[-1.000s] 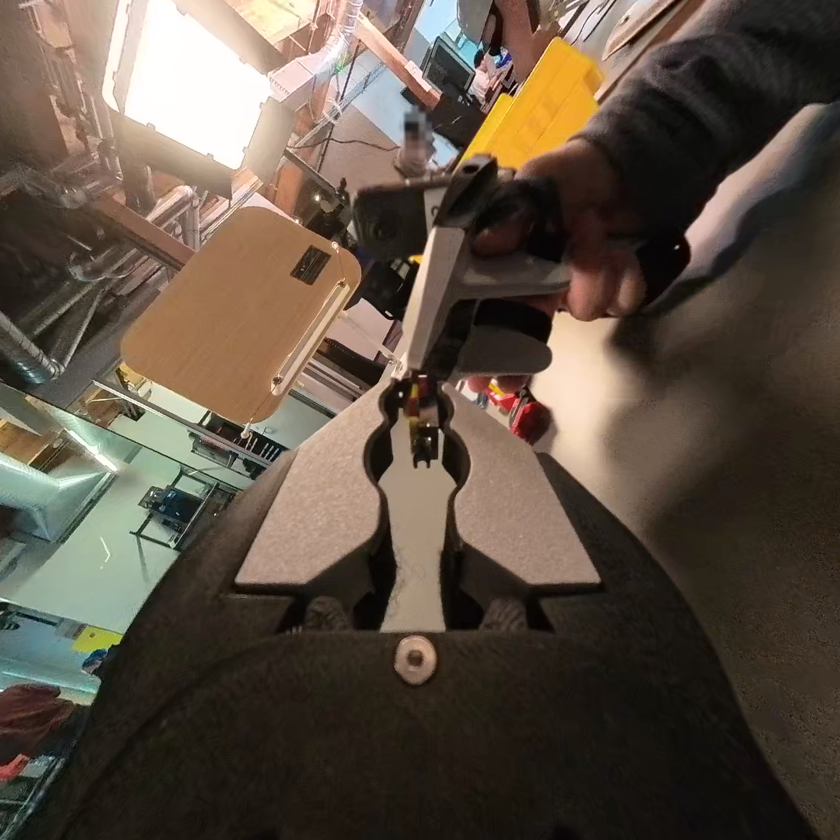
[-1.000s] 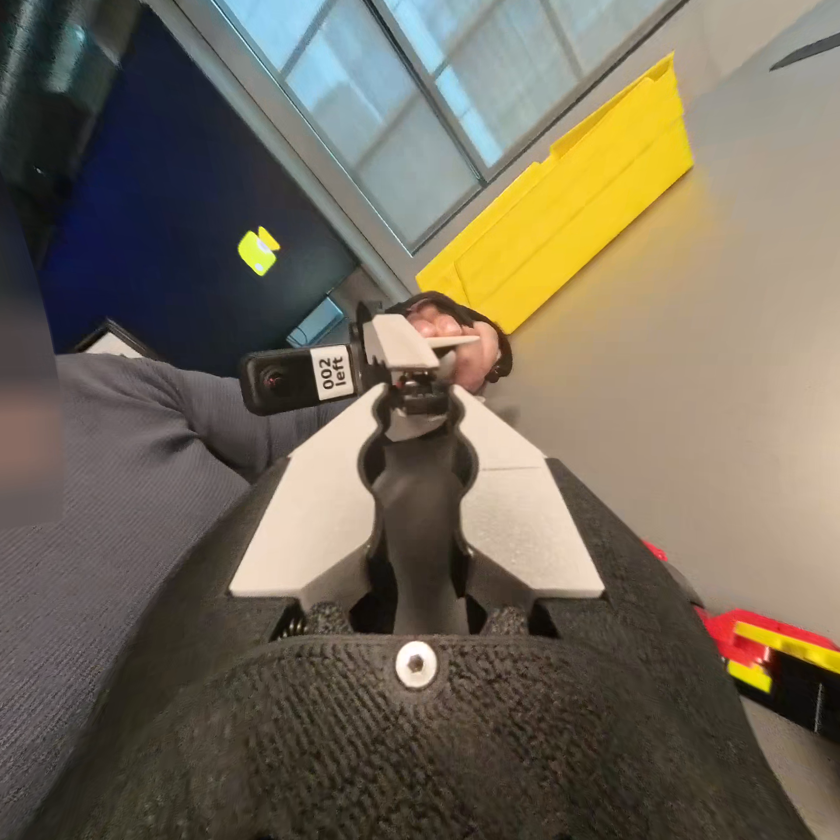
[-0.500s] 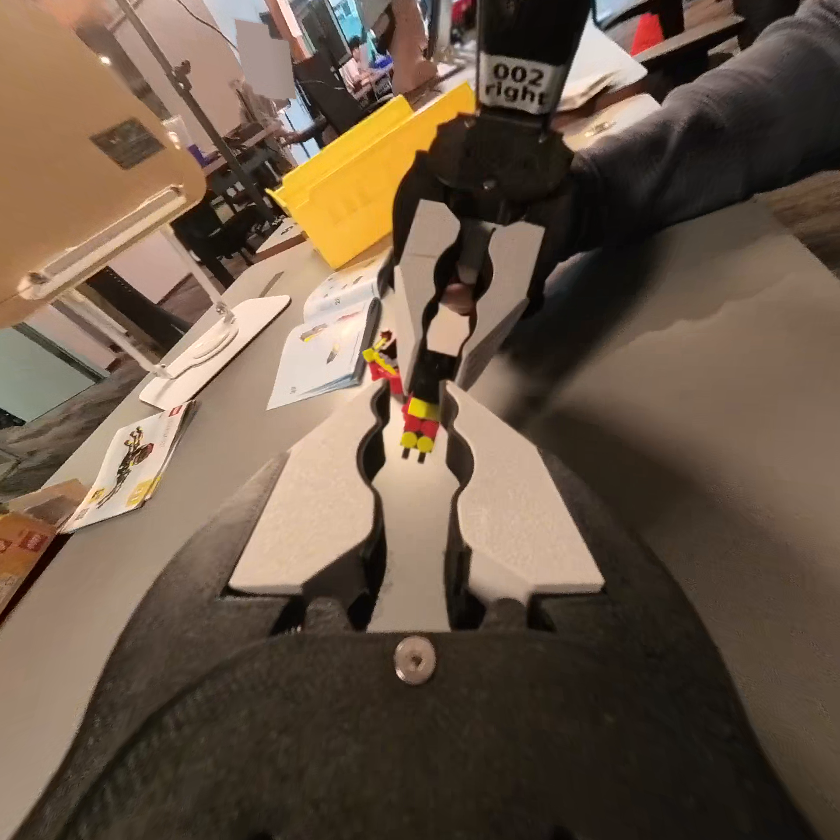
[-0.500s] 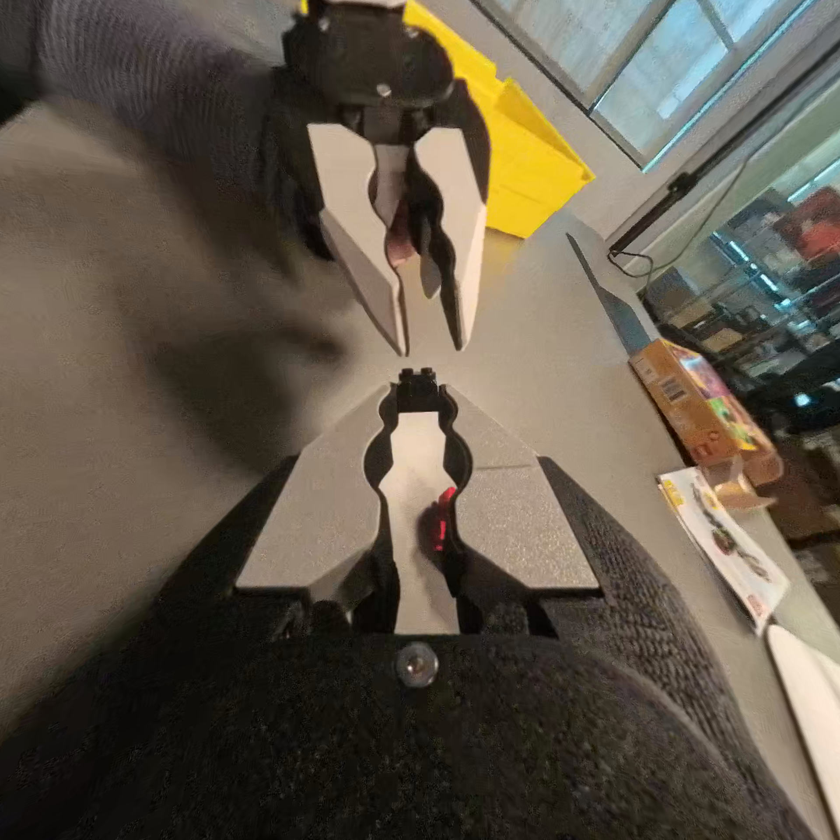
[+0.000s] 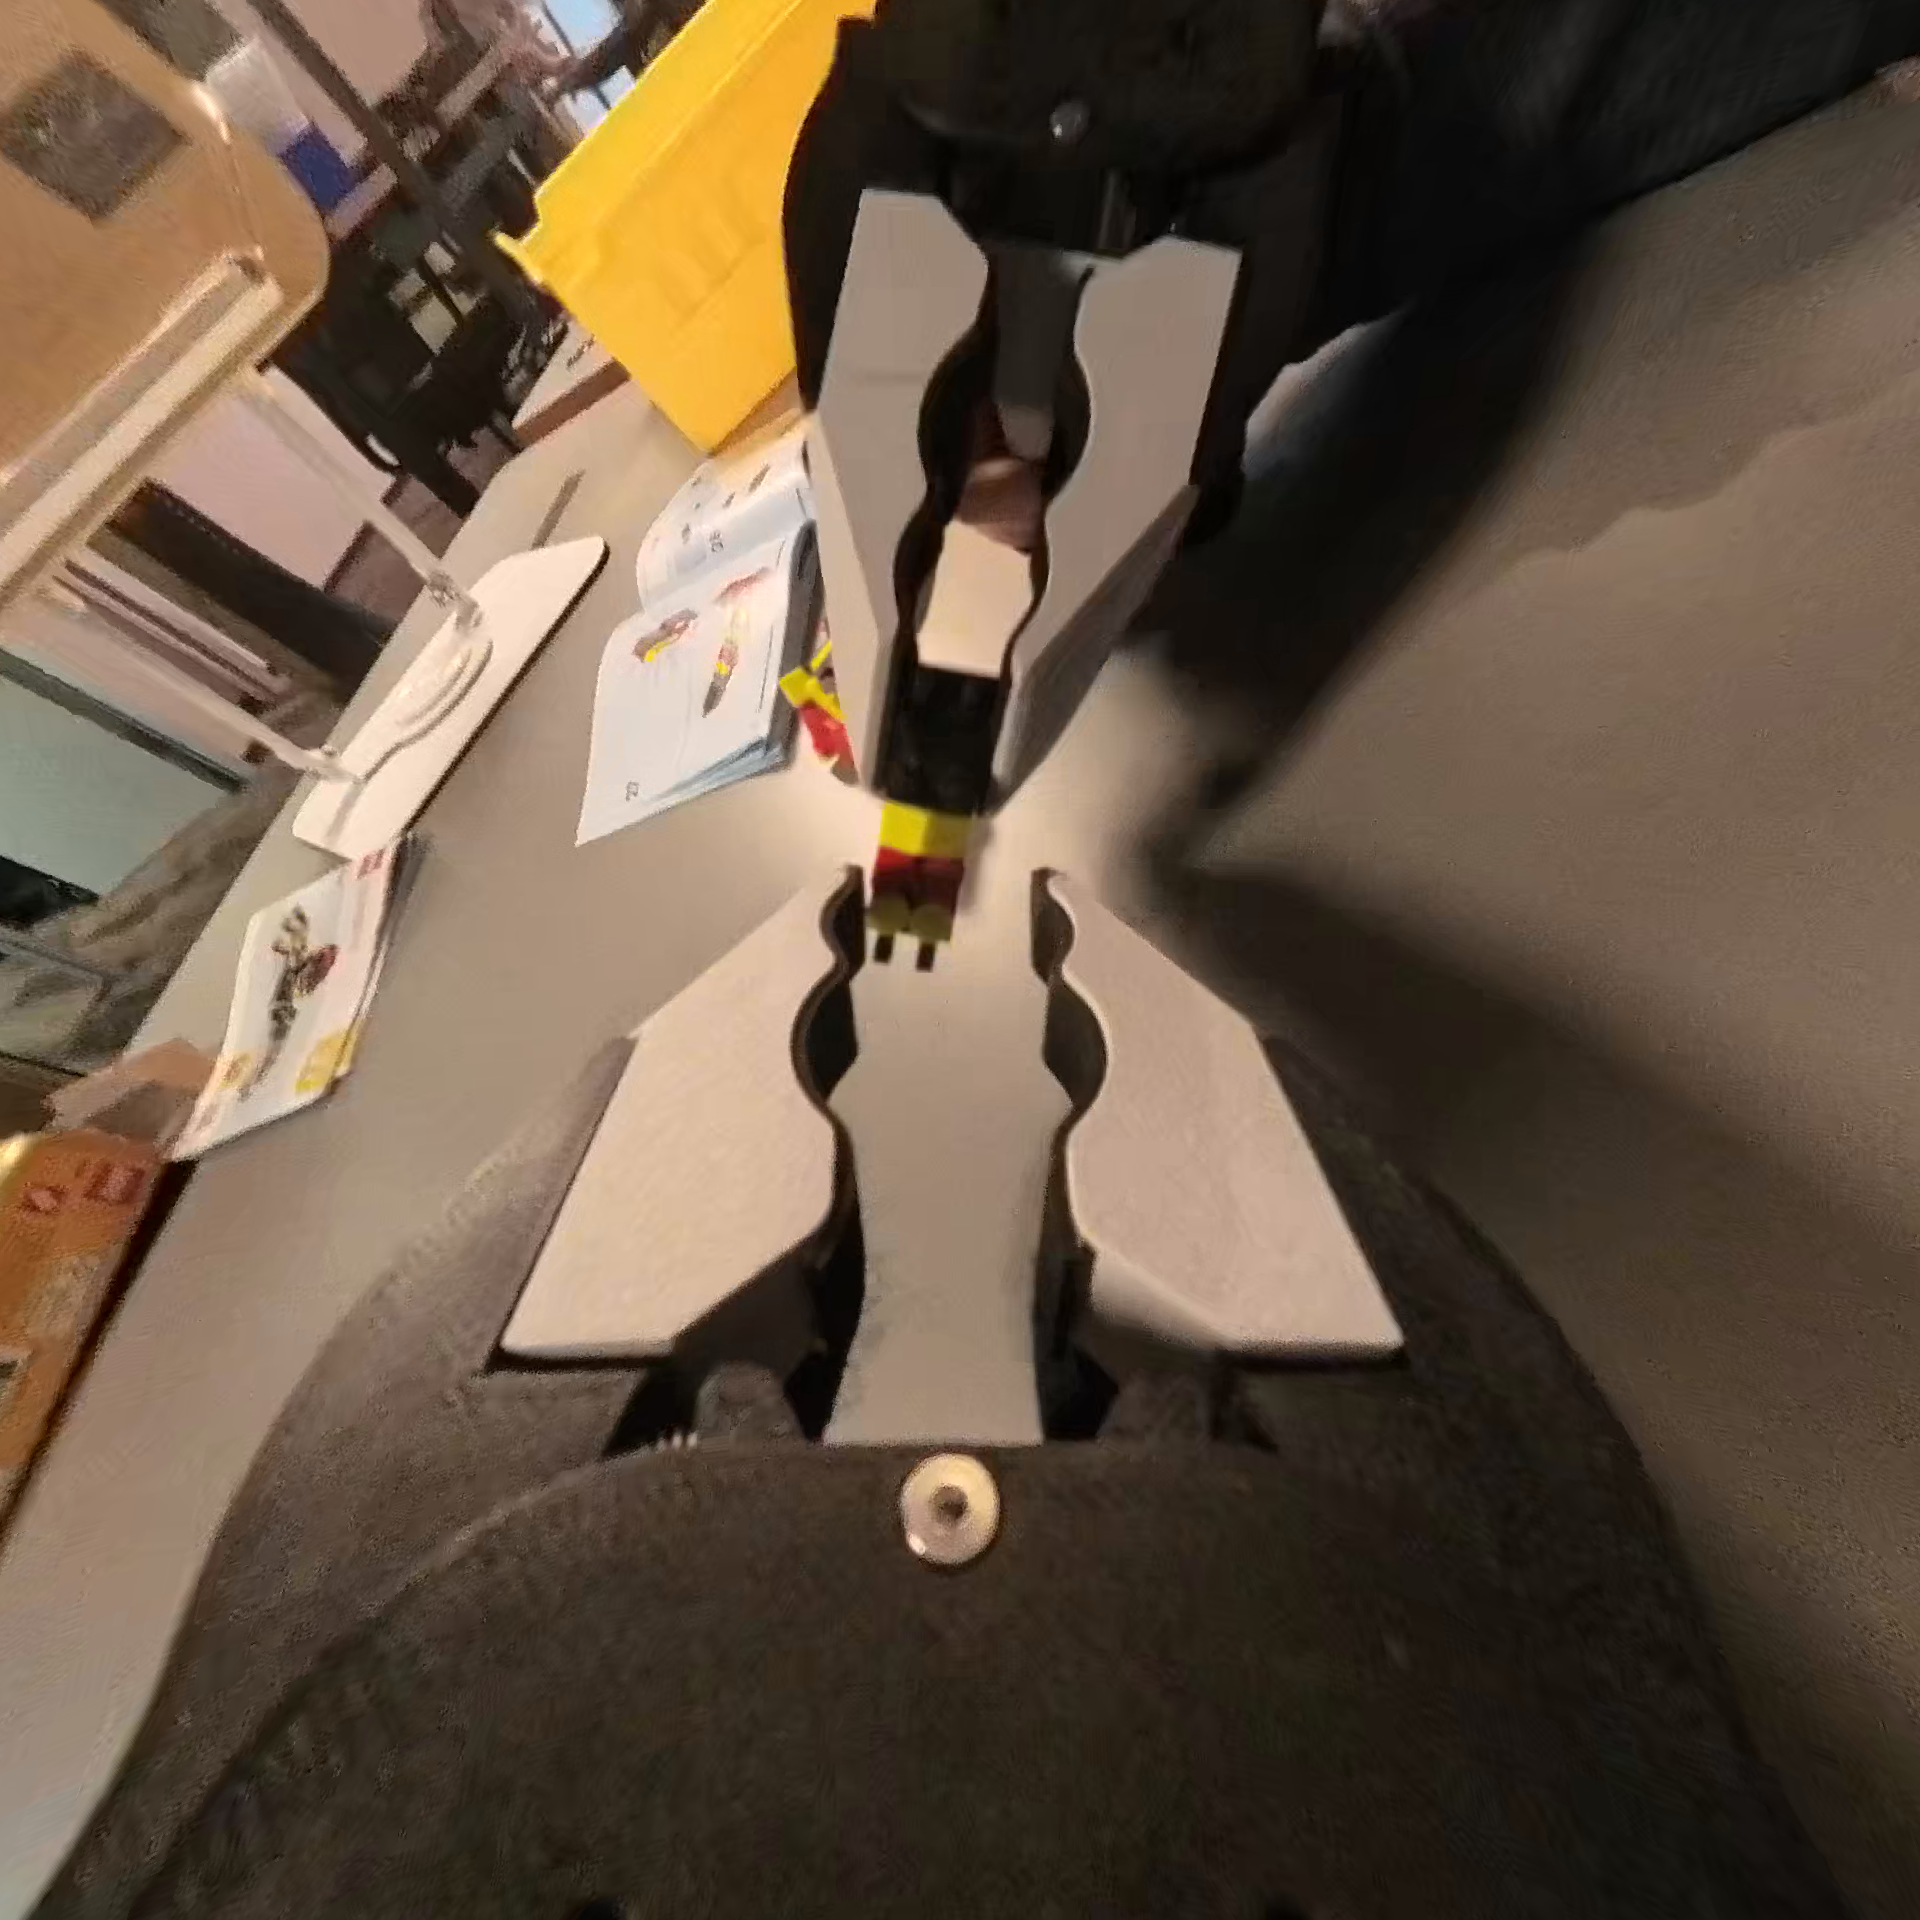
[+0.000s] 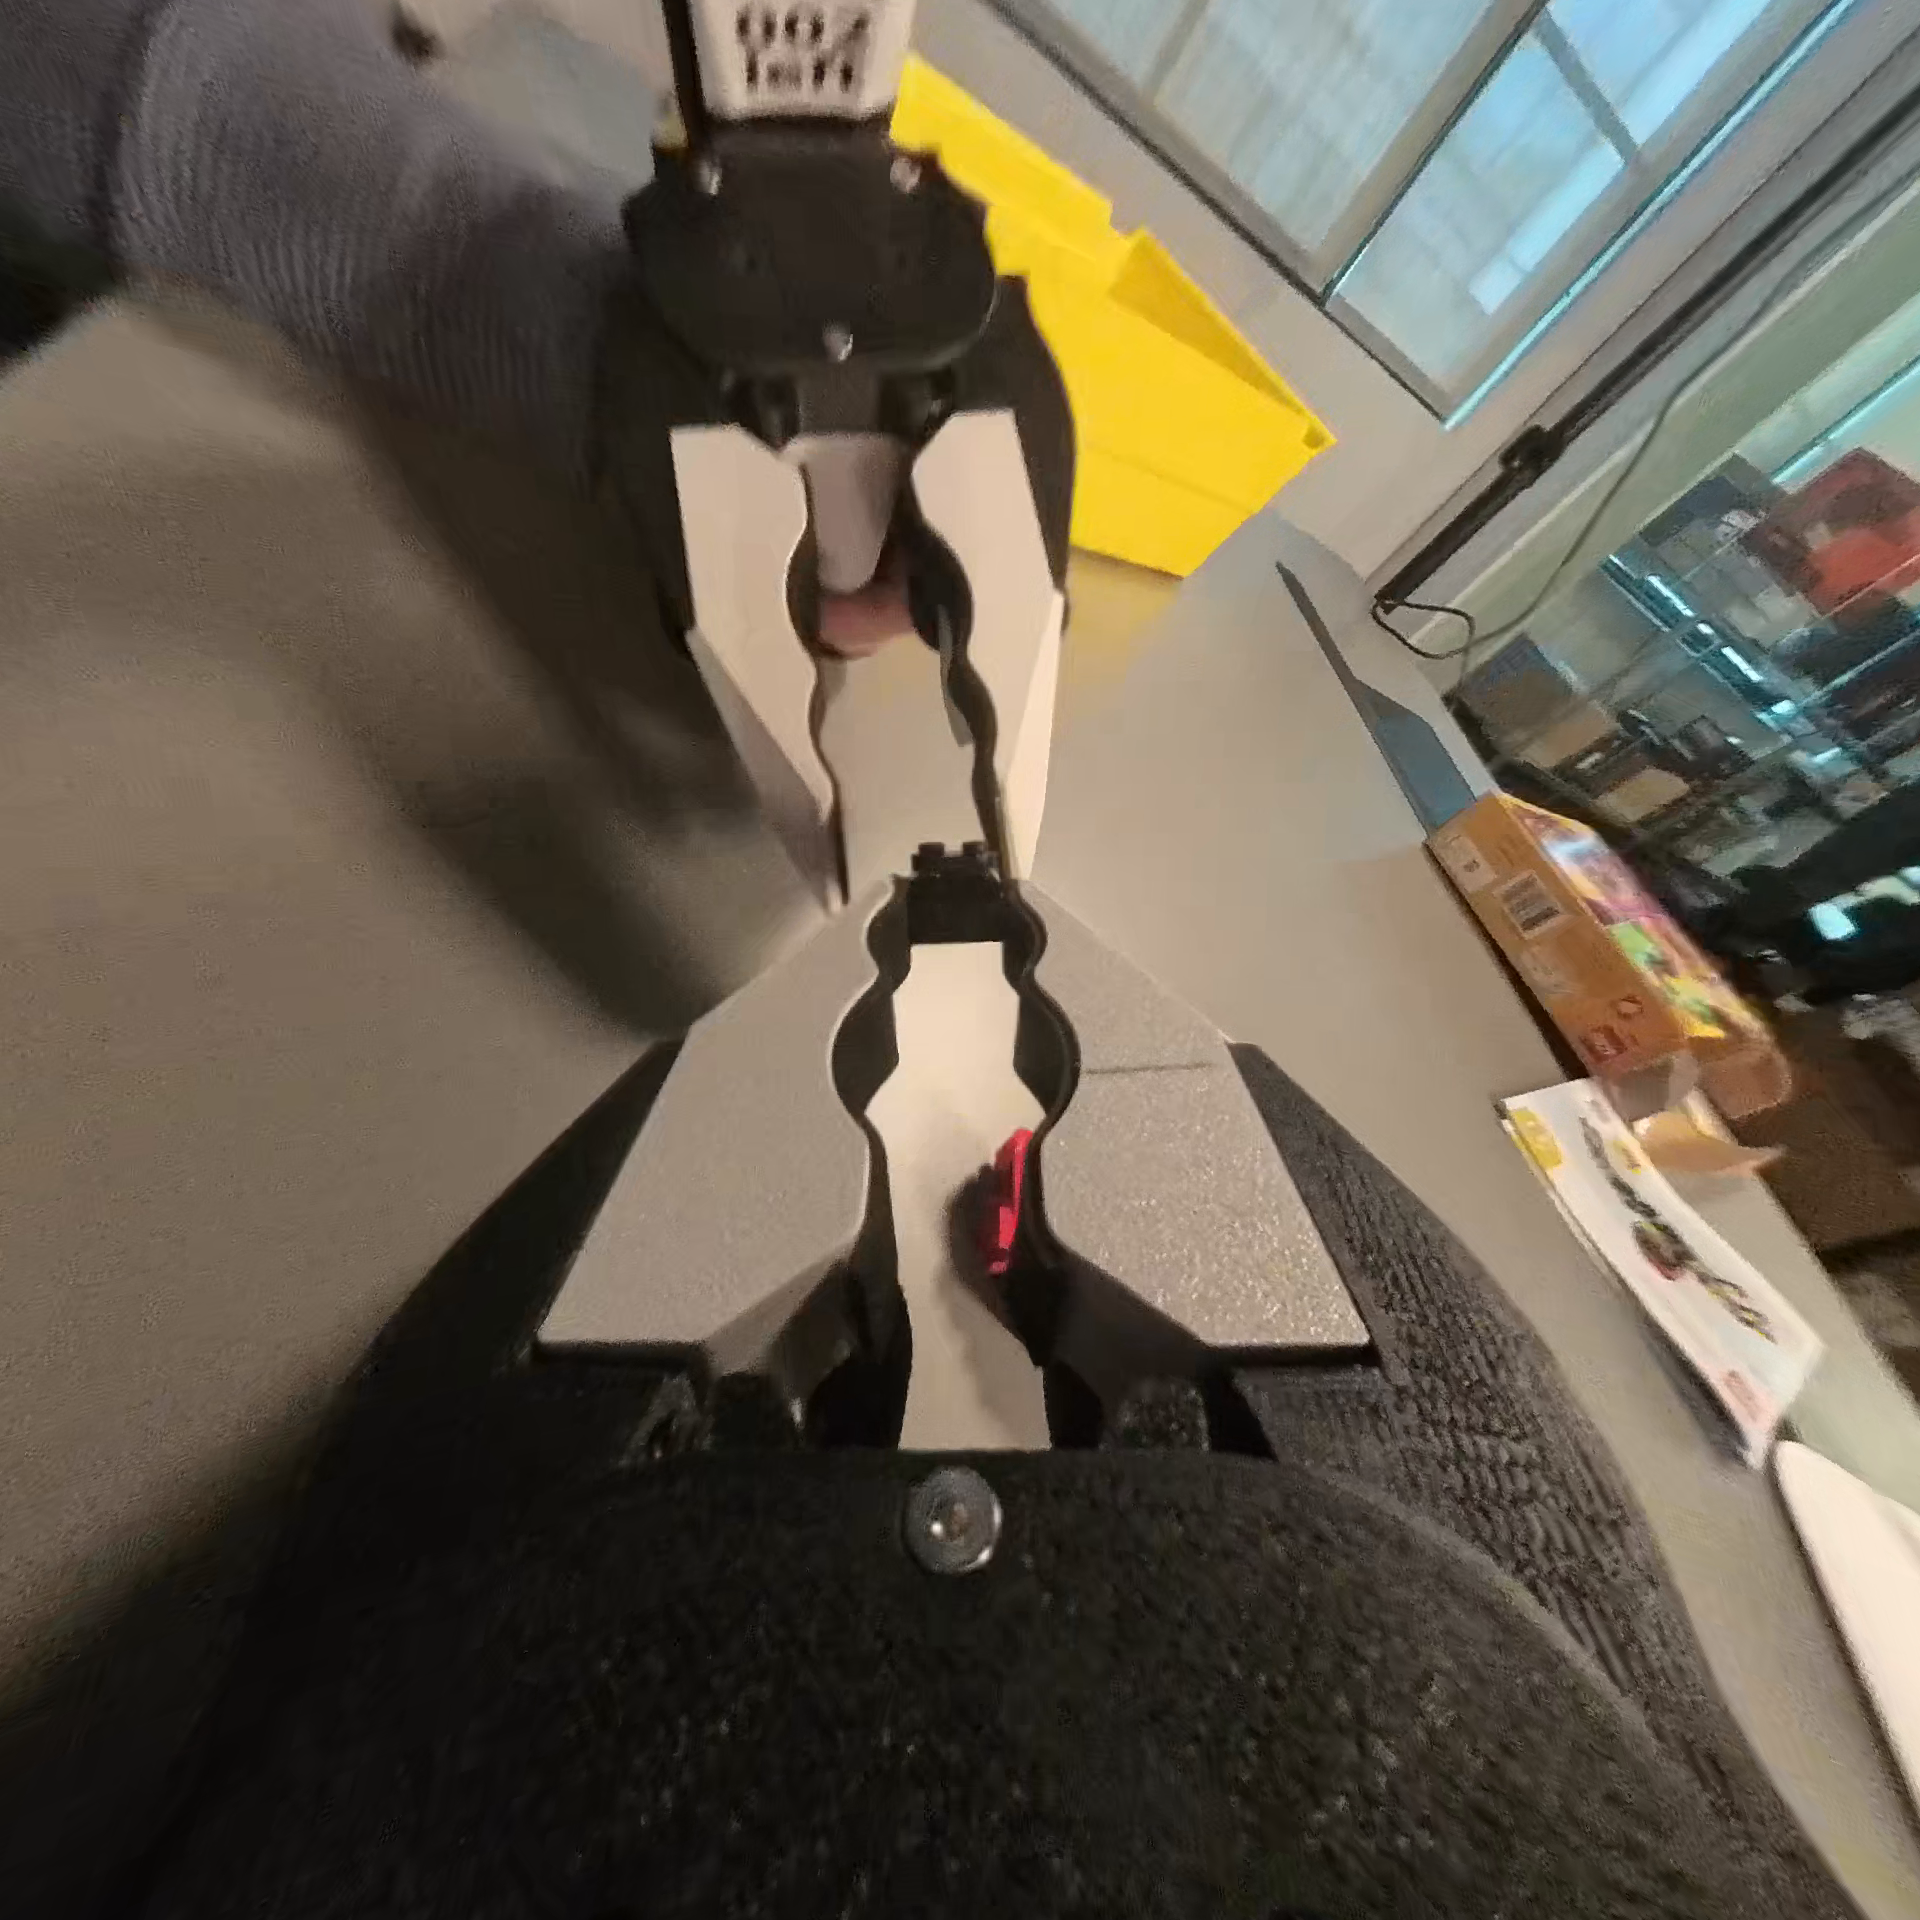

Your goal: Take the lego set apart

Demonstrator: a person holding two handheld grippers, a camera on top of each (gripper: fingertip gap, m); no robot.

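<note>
Right gripper (image 5: 940,779) clamped on lego piece (image 5: 920,831), left gripper (image 5: 945,883) spread wide, apparently empty, bare table (image 5: 1455,935) alongside

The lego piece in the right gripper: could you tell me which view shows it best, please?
The left wrist view. There the lego piece shows nearly whole, black, yellow and red, sticking out of the right gripper, which is shut on it. The right wrist view shows only its black studded end between the fingertips.
</note>
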